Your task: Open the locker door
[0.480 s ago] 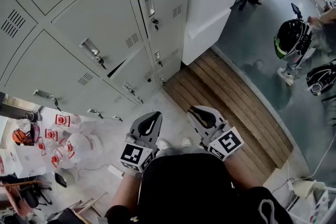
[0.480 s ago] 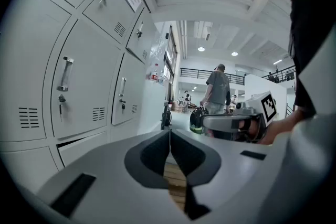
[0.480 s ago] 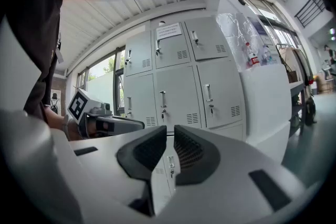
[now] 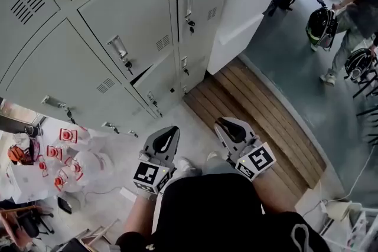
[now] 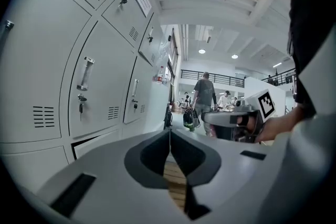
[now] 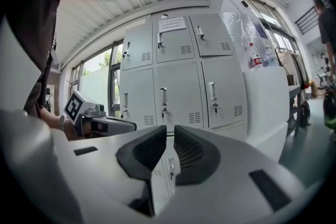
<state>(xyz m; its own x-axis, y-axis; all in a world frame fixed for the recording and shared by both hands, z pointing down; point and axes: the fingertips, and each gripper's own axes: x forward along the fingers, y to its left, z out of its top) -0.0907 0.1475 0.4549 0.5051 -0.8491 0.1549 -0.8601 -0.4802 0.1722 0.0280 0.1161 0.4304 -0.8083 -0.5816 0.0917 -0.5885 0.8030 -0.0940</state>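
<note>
A bank of grey lockers (image 4: 112,26) fills the upper left of the head view, each door with a handle and a key. One lower door (image 4: 158,78) stands slightly ajar, with a dark gap along its top edge. My left gripper (image 4: 169,131) and right gripper (image 4: 229,124) are held side by side below it, away from the lockers, both shut and holding nothing. In the left gripper view the lockers (image 5: 89,81) run along the left and the right gripper (image 5: 231,122) shows beside me. In the right gripper view the locker doors (image 6: 164,97) stand straight ahead beyond my shut jaws.
A white cabinet (image 4: 251,3) stands right of the lockers, with a wooden slat platform (image 4: 260,115) at its foot. Several bottles with red labels (image 4: 65,153) lie on the floor at the left. A person with bags (image 4: 348,9) is at the far right.
The head view has swung a little, so the lockers sit more to the right and larger. Both grippers have barely moved. The person at the far right has shifted.
</note>
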